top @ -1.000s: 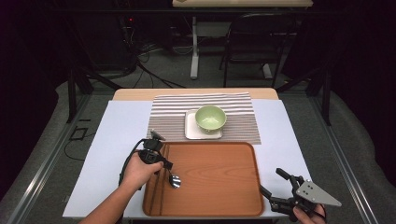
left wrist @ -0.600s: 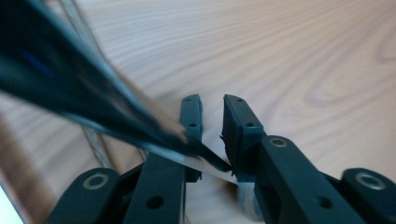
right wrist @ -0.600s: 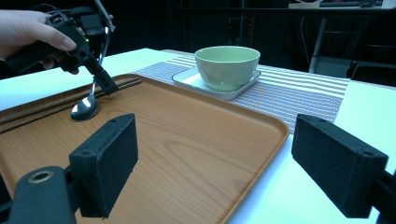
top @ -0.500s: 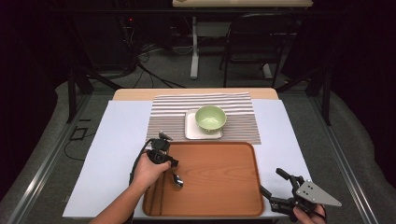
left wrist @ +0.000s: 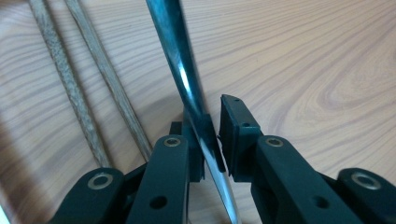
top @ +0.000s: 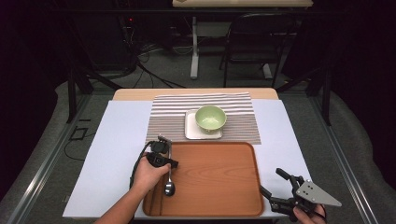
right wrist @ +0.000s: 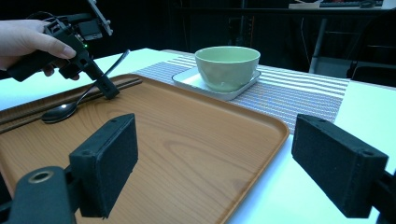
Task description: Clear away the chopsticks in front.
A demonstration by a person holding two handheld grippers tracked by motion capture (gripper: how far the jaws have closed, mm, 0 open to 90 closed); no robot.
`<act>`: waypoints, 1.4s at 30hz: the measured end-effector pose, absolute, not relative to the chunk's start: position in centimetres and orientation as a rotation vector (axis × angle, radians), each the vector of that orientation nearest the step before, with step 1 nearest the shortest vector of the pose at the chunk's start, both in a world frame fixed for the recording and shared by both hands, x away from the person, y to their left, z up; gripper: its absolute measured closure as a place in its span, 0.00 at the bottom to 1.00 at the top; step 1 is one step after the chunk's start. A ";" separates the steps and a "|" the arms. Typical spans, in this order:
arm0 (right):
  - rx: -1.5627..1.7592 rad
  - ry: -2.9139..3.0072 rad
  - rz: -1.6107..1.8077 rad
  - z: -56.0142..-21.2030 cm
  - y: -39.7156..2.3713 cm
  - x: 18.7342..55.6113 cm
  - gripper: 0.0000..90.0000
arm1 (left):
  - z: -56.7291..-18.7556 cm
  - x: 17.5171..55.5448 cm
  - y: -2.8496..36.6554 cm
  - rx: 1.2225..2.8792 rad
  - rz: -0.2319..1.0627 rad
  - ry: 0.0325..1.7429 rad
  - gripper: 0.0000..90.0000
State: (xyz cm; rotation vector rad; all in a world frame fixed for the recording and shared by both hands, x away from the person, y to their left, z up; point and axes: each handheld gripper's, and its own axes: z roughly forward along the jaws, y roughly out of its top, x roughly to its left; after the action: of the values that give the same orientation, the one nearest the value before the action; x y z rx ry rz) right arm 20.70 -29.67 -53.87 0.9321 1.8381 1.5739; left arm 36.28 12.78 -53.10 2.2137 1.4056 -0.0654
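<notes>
The spoon (top: 169, 183) lies at the left end of the tray (top: 219, 186), bowl toward the person, handle running away toward the mat (top: 205, 116). The left tongs (top: 166, 163) are closed narrow on the handle. In the left gripper view the steel handle (left wrist: 187, 79) passes slantwise between the two pads; it lies against the left pad, and a thin gap seems to remain at the right one, though the angle makes that hard to judge. That view also shows two chopsticks (left wrist: 88, 93) lying on the wood just beside the spoon, which the high view barely resolves.

The left hand (top: 148, 175) comes in from the bottom edge, forearm angled up and right, wrapped round the gripper body with the tongs pointing down onto the tray. From the right gripper view the same hand (right wrist: 28, 42) is seen side-on, the tongs (right wrist: 109, 91) tipped steeply down at the handle, and the spoon bowl (right wrist: 58, 112) rests on the tray while the handle rises off it.

The right tongs (top: 278, 184) stand wide with nothing between them, held low off the tray's right corner near the table (top: 116, 154) edge, aimed up and left across the tray. Beyond it a green bowl (top: 210, 119) sits on a white plate (top: 191, 133) on the striped mat.
</notes>
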 end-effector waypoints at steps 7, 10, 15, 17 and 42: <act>0.932 1.840 1.574 -53.9 -29.7 20.7 0.16 | -53.4 36.8 13.6 2.149 -0.078 1.431 0.91; 0.931 1.841 1.573 -53.9 -29.7 20.7 0.16 | -53.5 37.2 13.6 2.135 -0.072 1.417 0.91; 0.933 1.844 1.571 -53.9 -29.7 20.7 0.16 | -53.7 37.8 13.4 2.116 -0.068 1.399 0.90; 0.933 1.843 1.572 -53.9 -29.7 20.7 0.16 | -53.8 38.0 13.4 2.104 -0.062 1.395 0.89; 0.934 1.849 1.573 -54.0 -29.7 20.8 0.16 | -54.7 40.5 14.0 1.980 -0.028 1.389 0.89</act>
State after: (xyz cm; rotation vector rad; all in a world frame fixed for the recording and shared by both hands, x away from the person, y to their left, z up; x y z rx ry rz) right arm 20.81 -29.67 -53.96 0.9343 1.8492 1.5726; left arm 40.48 13.99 -54.73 1.9801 1.3889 -0.0284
